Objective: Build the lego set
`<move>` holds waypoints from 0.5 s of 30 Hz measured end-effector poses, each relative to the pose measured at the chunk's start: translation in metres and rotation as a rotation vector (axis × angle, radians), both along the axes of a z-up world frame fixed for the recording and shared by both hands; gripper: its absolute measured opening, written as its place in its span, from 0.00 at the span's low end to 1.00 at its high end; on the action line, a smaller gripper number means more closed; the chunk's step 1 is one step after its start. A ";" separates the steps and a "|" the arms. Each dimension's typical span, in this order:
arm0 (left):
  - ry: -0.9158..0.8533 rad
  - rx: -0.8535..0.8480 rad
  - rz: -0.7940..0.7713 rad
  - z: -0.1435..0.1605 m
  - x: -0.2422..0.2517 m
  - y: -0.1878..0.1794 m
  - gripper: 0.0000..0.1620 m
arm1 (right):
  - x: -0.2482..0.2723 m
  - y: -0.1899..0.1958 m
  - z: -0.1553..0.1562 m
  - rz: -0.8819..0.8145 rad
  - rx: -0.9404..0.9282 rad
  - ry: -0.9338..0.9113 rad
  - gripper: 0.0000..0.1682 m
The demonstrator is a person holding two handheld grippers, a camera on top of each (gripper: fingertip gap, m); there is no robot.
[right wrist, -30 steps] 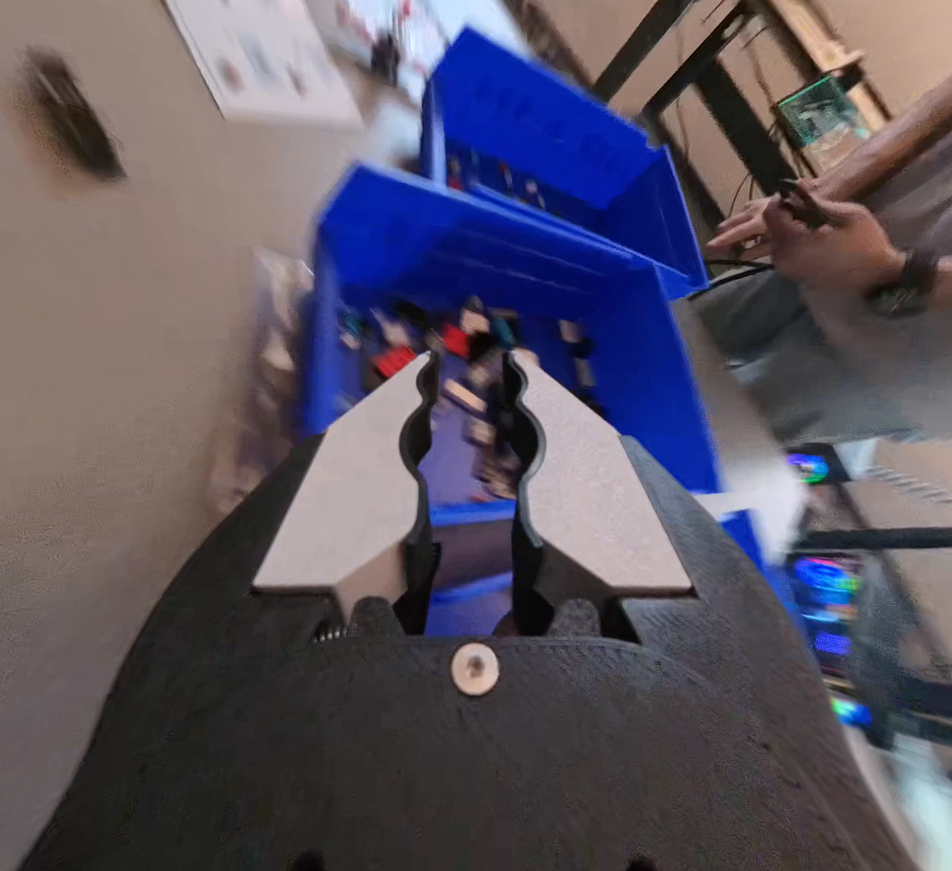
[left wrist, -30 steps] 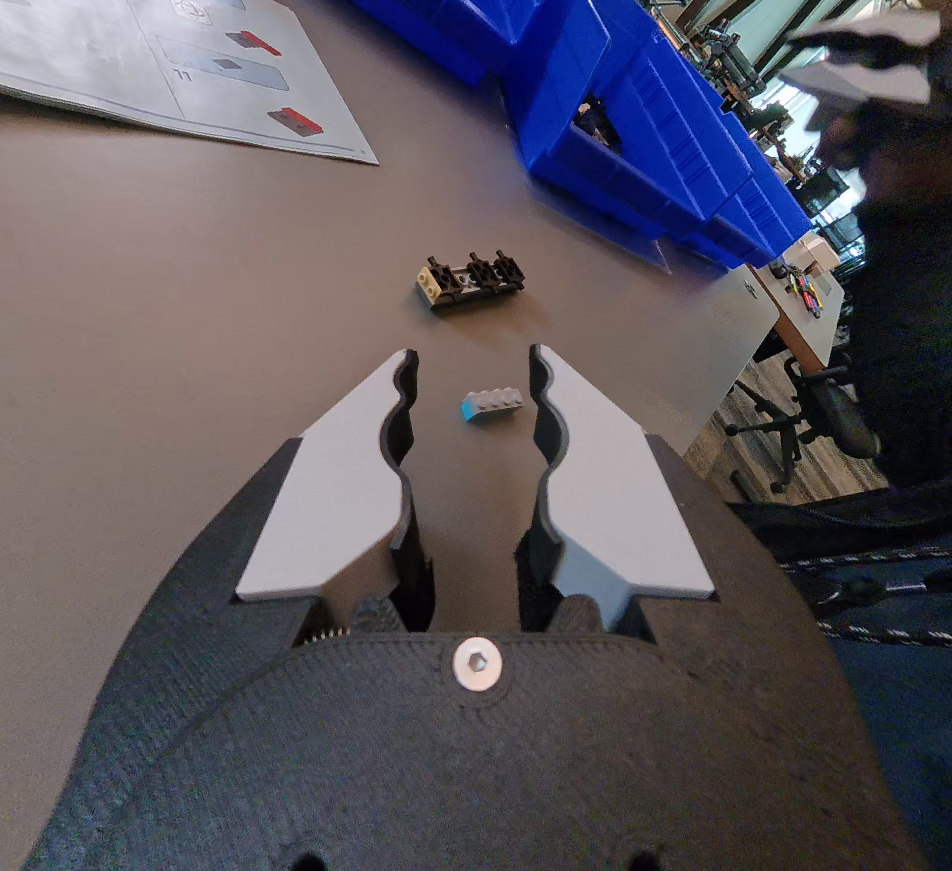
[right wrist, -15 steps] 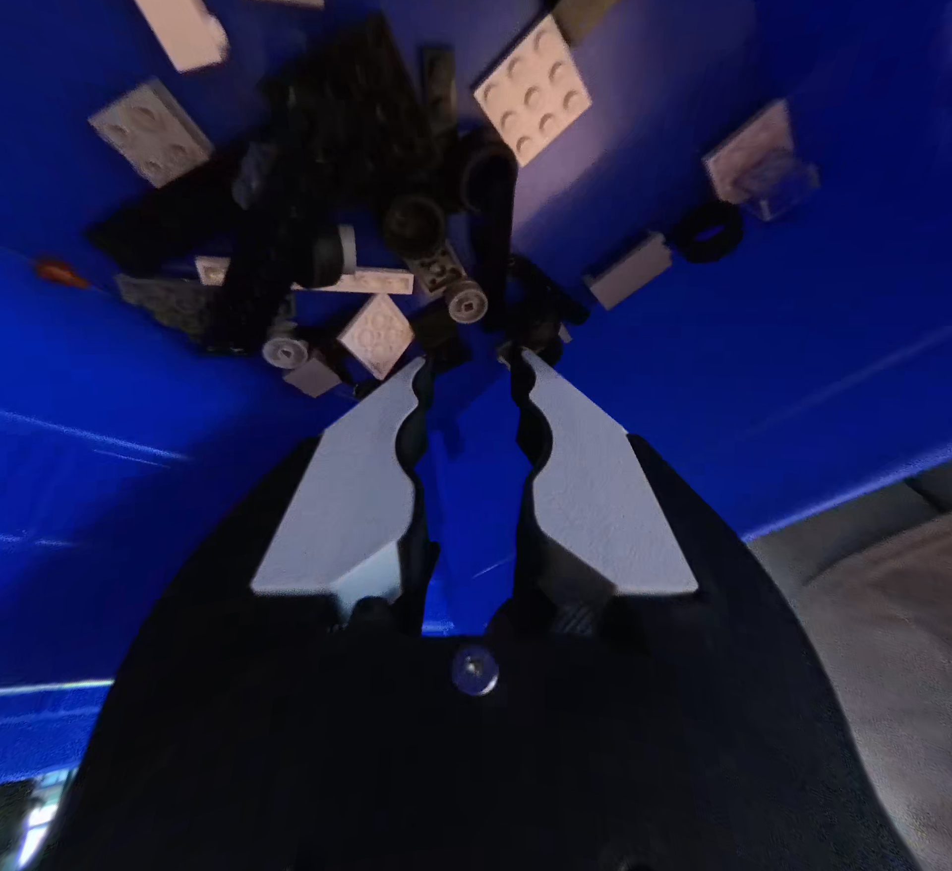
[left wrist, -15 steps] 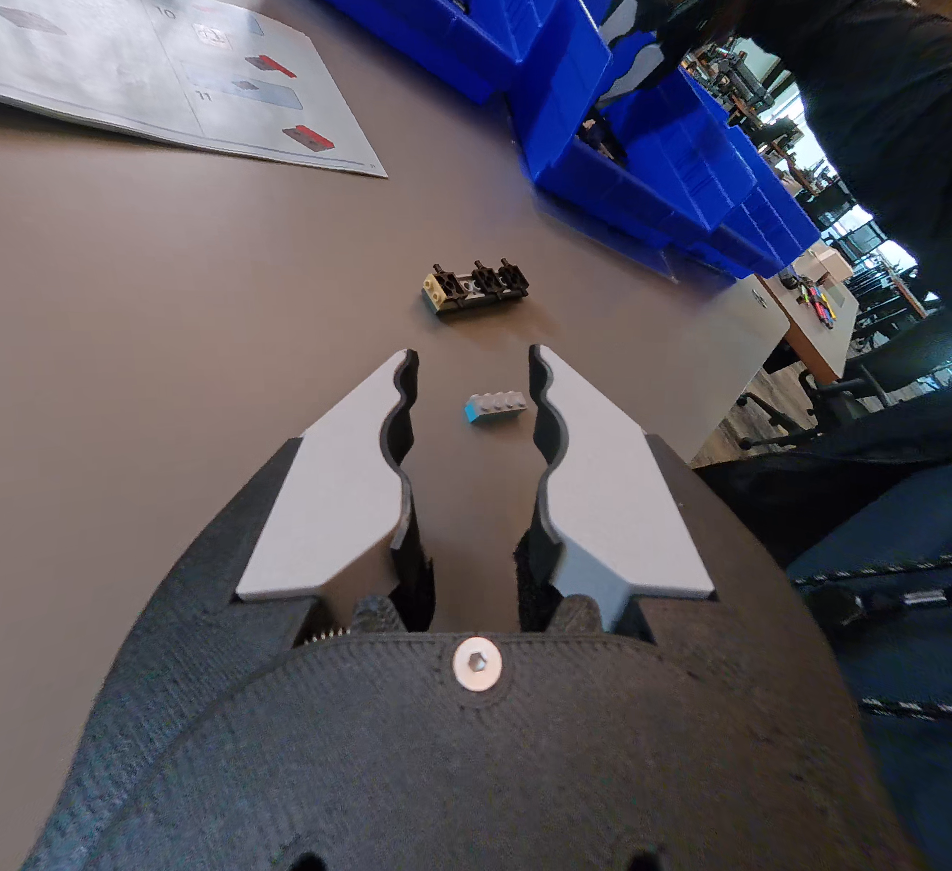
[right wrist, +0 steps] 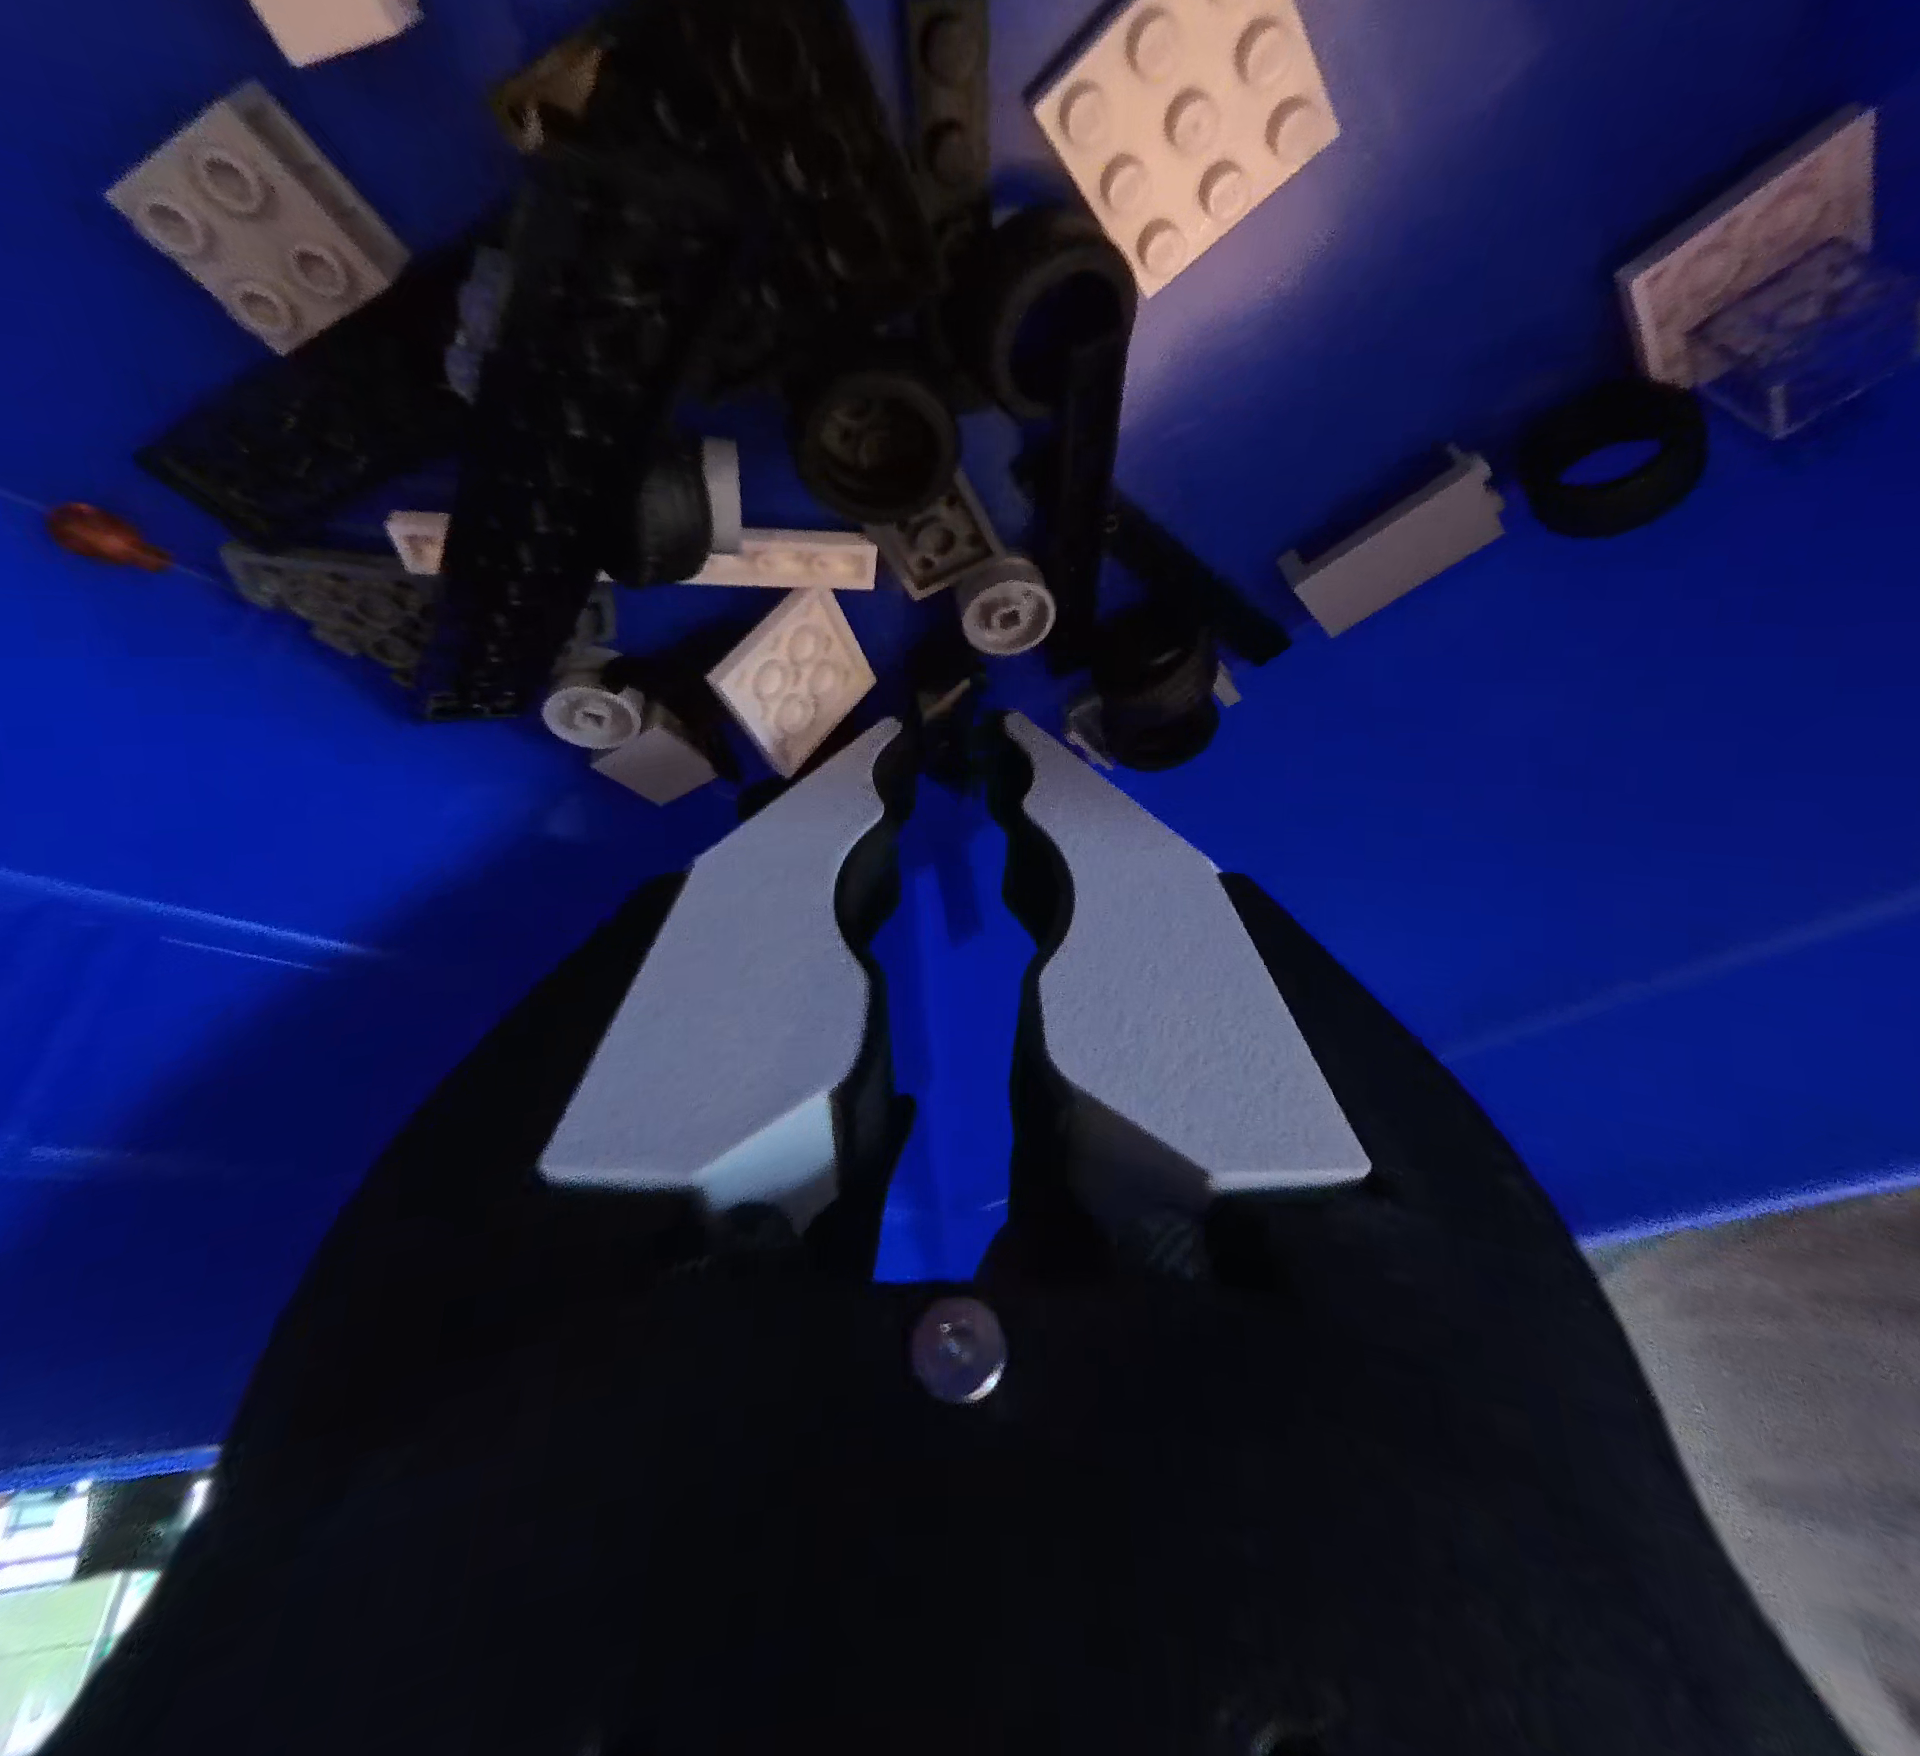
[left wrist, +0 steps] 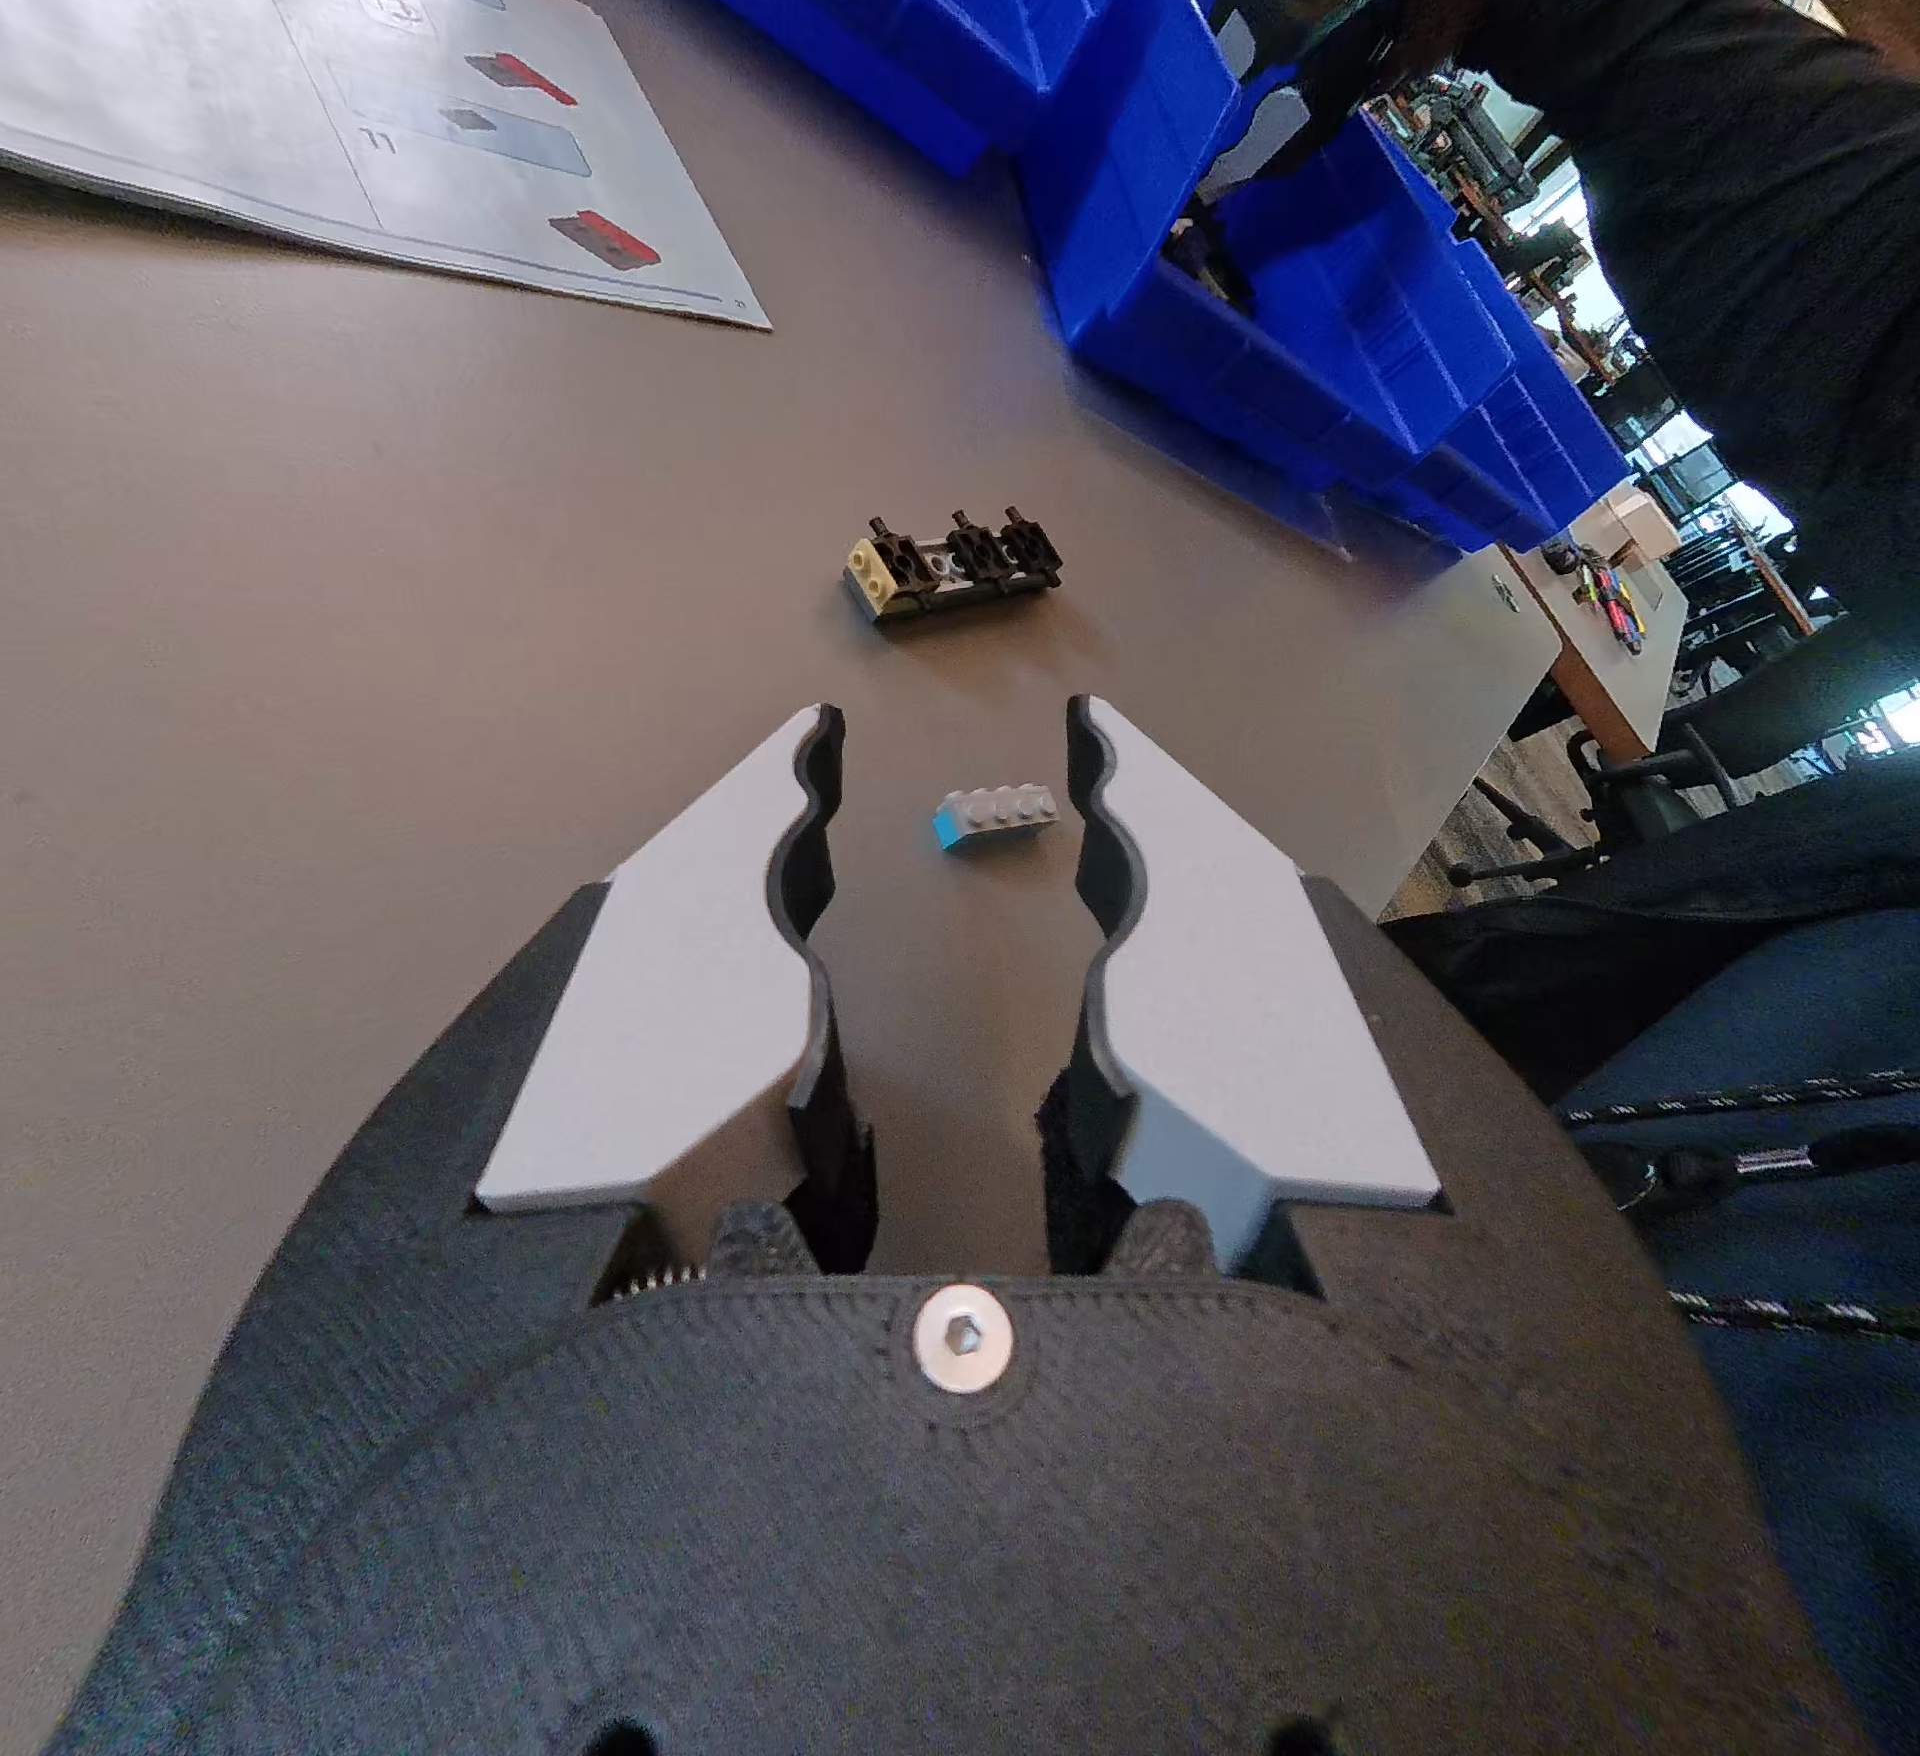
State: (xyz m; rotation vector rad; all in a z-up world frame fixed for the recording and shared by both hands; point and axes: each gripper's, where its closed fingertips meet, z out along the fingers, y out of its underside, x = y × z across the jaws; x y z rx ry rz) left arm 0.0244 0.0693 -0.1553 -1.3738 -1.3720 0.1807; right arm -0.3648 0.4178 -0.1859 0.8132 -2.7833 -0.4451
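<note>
A: What has changed?
B: The right tongs (right wrist: 951, 735) have dropped deeper into the blue bin (right wrist: 1558, 823), narrowed at a small dark piece (right wrist: 948, 714), lower centre; grip unclear.
A: The left?
B: Left tongs (left wrist: 948, 719) gape; grey brick (left wrist: 995, 816) lies between the tips, assembly (left wrist: 951, 568) beyond.

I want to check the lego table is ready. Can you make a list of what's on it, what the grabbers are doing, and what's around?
Surface: matte brown table, mostly bare.
Job's things: small grey-and-cyan studded brick; black-and-tan partial lego assembly beyond it; open paper instruction booklet; blue plastic bins of loose pieces.
Clutter: nothing seen.
Grippers: left gripper open, low over the table; right gripper inside a bin, tips around a small dark piece, grip unclear.
Cables: nothing seen.
Surroundings: person's dark sleeve, office chairs.
</note>
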 end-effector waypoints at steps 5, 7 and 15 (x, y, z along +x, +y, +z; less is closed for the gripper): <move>0.005 -0.006 0.004 0.000 0.000 0.000 0.27 | -0.001 -0.006 0.016 -0.006 -0.062 0.045 0.08; 0.006 -0.006 0.005 0.000 0.000 0.000 0.27 | 0.003 -0.012 0.033 -0.015 -0.123 0.078 0.08; 0.014 -0.001 0.002 0.002 0.001 0.000 0.27 | 0.114 -0.054 0.119 -0.209 -0.722 -0.001 0.07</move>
